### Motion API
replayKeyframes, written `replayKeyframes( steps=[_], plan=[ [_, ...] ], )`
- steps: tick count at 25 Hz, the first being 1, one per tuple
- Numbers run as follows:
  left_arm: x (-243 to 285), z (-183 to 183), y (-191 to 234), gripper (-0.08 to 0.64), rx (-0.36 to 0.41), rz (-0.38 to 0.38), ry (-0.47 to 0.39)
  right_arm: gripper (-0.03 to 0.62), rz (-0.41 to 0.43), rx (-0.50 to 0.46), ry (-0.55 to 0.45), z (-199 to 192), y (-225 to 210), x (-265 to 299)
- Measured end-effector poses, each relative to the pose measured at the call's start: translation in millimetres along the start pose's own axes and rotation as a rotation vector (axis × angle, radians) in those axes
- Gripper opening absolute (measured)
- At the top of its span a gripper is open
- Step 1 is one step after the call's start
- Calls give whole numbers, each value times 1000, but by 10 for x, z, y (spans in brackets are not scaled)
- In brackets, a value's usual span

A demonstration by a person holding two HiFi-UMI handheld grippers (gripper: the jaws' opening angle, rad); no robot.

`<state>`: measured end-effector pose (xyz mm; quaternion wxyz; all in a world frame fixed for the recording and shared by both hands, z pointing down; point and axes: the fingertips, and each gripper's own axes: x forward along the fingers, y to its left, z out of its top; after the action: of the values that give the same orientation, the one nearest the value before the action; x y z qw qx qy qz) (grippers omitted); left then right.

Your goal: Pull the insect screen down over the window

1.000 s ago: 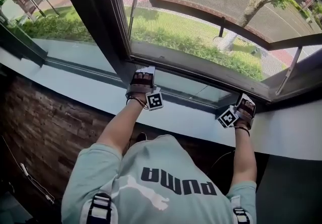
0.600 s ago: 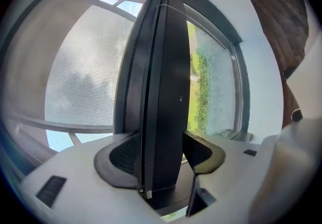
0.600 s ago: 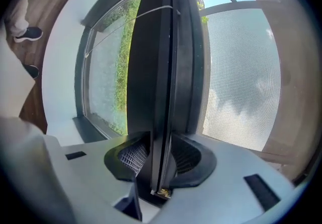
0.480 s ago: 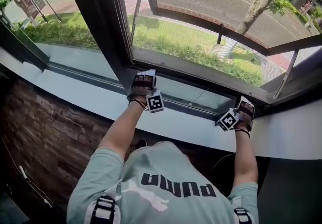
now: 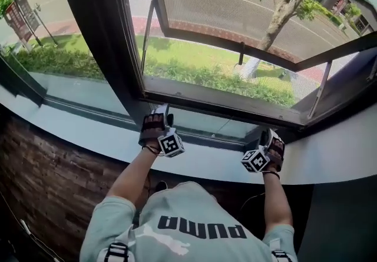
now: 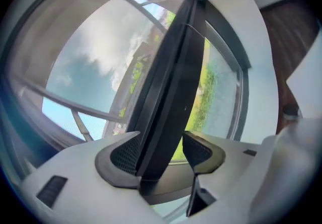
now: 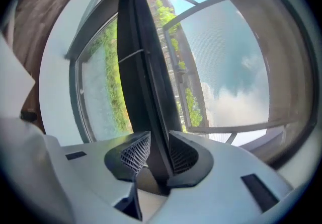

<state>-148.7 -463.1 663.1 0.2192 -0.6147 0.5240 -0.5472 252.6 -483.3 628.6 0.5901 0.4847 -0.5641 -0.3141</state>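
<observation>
While the person in the pale green shirt (image 5: 188,219) stands at the white sill (image 5: 76,132), both grippers sit low on the window. Each is on the same dark pull bar (image 6: 168,77) at the foot of the insect screen (image 5: 230,19). That bar lies near the bottom of the opening, close above the narrow fixed pane (image 5: 206,124). The mesh stretches up from it across the view of road, grass and a tree (image 5: 277,13).

The left gripper (image 5: 160,112) takes the bar near its left end. Its jaws have just been closing, and the bar stands between them, flat against one pad and met by the tip of the other. The right gripper (image 5: 266,133) holds the bar near the right end, its jaws narrow and pressed on the bar's thin edge from both sides. From each gripper view the bar runs straight away to the other gripper at its far end.
</observation>
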Motion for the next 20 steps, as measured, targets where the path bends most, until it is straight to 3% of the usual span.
replayKeyframes(
  steps=[1,2,4,6,9,11,12,14,17,20],
  plan=[
    [-53,-19,-14,272,-122,-32,-15,117,29,97,-14,52,30,-103],
    [-125,-2,-29,270,-293,-103,-42,117,75,209,-31,115,68,-209],
    [-336,112,-18,263,-695,-314,-122,117,201,483,-75,277,165,-436],
    [-619,243,71,207,-1039,-510,-224,117,309,798,-141,466,200,-704],
    [-1015,371,189,17,-1478,-734,-430,81,370,1243,-231,608,178,-1175],
    [-1254,450,123,14,-1703,-902,-538,8,378,1451,-272,663,206,-1504],
    [-1371,481,42,14,-1753,-975,-561,6,383,1501,-287,718,252,-1656],
    [-1618,543,-194,14,-1725,-1095,-564,8,388,1512,-299,867,386,-1940],
    [-1990,644,-500,14,-1523,-1220,-579,6,374,1496,-272,1038,521,-2307],
    [-2192,624,-580,14,-1324,-1231,-609,6,350,1497,-271,1176,502,-2552]
  ],
)
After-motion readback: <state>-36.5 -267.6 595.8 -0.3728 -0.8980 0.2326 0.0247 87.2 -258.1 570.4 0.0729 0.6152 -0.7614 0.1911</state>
